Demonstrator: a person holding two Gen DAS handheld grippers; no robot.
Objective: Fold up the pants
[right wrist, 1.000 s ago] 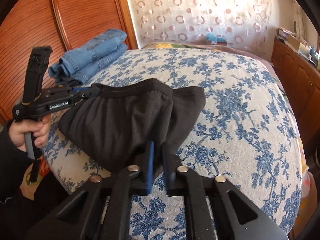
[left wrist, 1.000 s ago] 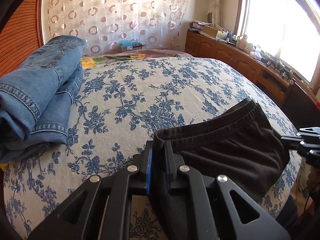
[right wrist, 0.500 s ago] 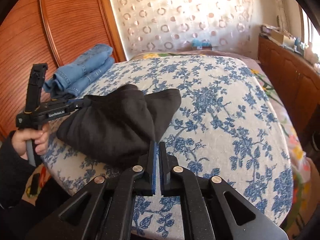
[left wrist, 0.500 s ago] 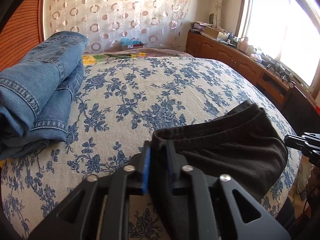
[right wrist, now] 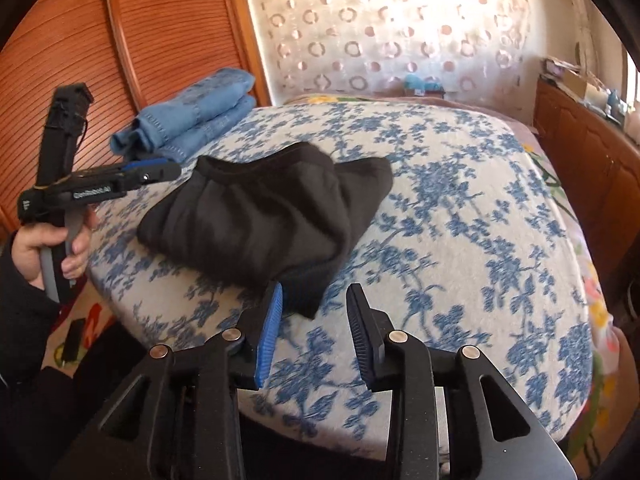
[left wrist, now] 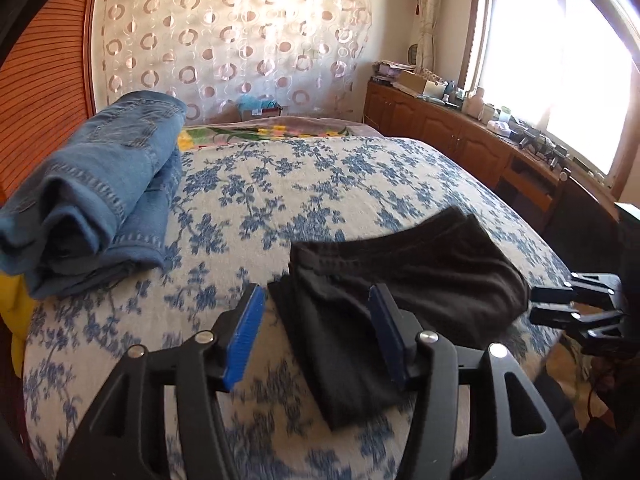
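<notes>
Left gripper (left wrist: 316,332): jaws stood wide apart over the near edge of the bed, holding nothing; the dark cloth lay between and under the blue pads (left wrist: 244,336), and contact could not be told

Right gripper (right wrist: 314,328): jaws also wide, empty; the left pad sat just beside the near corner of the cloth, perhaps touching it

Pants (right wrist: 264,212): a black pair, folded into a loose bundle, lay on the bed near its front edge, the elastic waistband facing the left gripper, one corner trailing toward the right gripper

Bed (right wrist: 460,208): covered in a white spread with blue flowers; it carried the black pants in front and the jeans at the far left

Jeans (left wrist: 92,196): a folded blue pile, well apart from the pants, next to the wooden panel (right wrist: 60,60)

Left hand (right wrist: 48,248): gripped the handle of the left gripper, seen from the right wrist camera at the left edge of the bed

Cabinets (left wrist: 460,136): a row of wooden units under the bright window, their tops strewn with small items too tiny to name

Change: half a second earlier both grippers were clamped on the pants, left on the waistband, right on the lower edge; both had since opened and let the cloth drop onto the spread
</notes>
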